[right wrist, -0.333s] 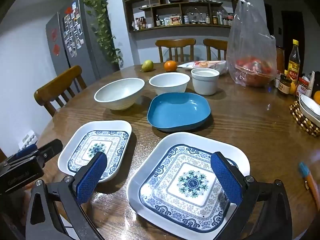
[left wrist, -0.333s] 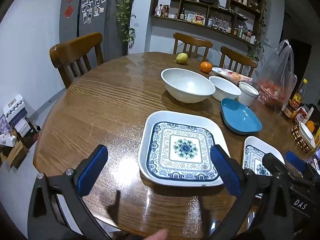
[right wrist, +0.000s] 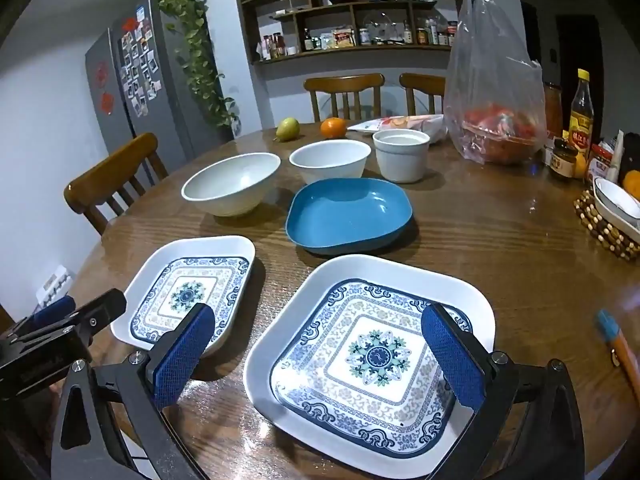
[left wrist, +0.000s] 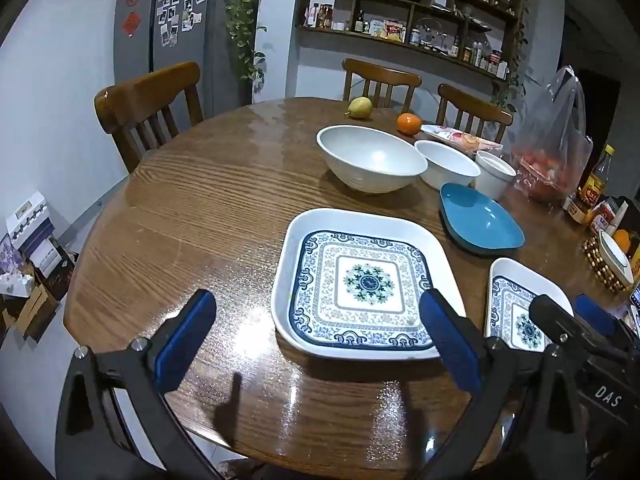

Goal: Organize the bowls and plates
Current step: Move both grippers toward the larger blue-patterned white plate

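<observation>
Two square white plates with blue patterns lie on the round wooden table. The left patterned plate (left wrist: pixel 366 284) (right wrist: pixel 190 290) lies just beyond my open, empty left gripper (left wrist: pixel 316 338). The right patterned plate (right wrist: pixel 370 354) (left wrist: pixel 520 308) lies under my open, empty right gripper (right wrist: pixel 320 354), which hovers over its near half. Behind them are a blue square dish (right wrist: pixel 348 212) (left wrist: pixel 478 220), a large white bowl (right wrist: pixel 232 184) (left wrist: pixel 370 160), a smaller white bowl (right wrist: pixel 330 160) (left wrist: pixel 446 164) and a white cup-shaped bowl (right wrist: pixel 400 154) (left wrist: pixel 494 172).
A pear (right wrist: pixel 288 128) and an orange (right wrist: pixel 333 127) sit at the far edge. A plastic bag of red produce (right wrist: pixel 496 92), bottles and jars (right wrist: pixel 580 124) crowd the right side, with a small dish on a beaded mat (right wrist: pixel 612 216). Wooden chairs (left wrist: pixel 148 100) surround the table.
Both grippers stay open and nearly still. The left wrist view has shifted slightly, so its plate sits a little further off.
</observation>
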Available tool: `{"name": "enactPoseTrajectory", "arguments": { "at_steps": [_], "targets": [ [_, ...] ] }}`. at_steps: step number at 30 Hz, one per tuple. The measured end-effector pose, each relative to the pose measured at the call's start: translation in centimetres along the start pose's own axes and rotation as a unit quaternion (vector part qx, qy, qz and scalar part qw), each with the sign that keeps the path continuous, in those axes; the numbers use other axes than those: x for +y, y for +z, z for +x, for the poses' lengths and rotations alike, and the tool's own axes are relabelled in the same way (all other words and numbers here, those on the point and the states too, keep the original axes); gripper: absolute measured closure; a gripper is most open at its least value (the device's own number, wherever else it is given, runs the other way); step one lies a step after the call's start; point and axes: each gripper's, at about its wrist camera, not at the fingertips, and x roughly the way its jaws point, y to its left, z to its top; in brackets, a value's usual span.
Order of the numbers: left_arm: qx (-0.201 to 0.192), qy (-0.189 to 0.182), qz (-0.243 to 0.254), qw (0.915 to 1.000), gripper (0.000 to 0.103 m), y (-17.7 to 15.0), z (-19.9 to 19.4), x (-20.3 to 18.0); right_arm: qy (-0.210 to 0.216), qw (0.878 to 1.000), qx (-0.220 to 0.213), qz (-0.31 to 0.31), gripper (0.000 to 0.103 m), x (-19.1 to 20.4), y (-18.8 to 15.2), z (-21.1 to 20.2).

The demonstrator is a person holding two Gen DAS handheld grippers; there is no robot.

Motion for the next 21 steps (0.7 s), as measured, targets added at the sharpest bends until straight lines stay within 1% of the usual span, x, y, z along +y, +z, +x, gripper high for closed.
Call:
{"name": "enactPoseTrajectory", "arguments": {
  "at_steps": [5, 8, 21],
  "targets": [
    [0.009, -0.008, 0.008, 0.9999, 0.005, -0.41, 0.19, -0.4, 0.002, 1.0, 0.002, 0.004, 0.0, -0.78, 0.29, -0.01],
    [0.012, -0.019, 0.009, 0.9997, 0.007, -0.18, 0.2, -0.25, 0.0, 1.0, 0.0, 0.002, 0.0, -0.43, -0.07, 0.24],
    [0.014, -0.037, 0.011, 0.9991, 0.011, -0.17, 0.32, -0.79, -0.002, 1.0, -0.003, 0.005, 0.002, -0.7, -0.04, 0.17]
  ]
}}
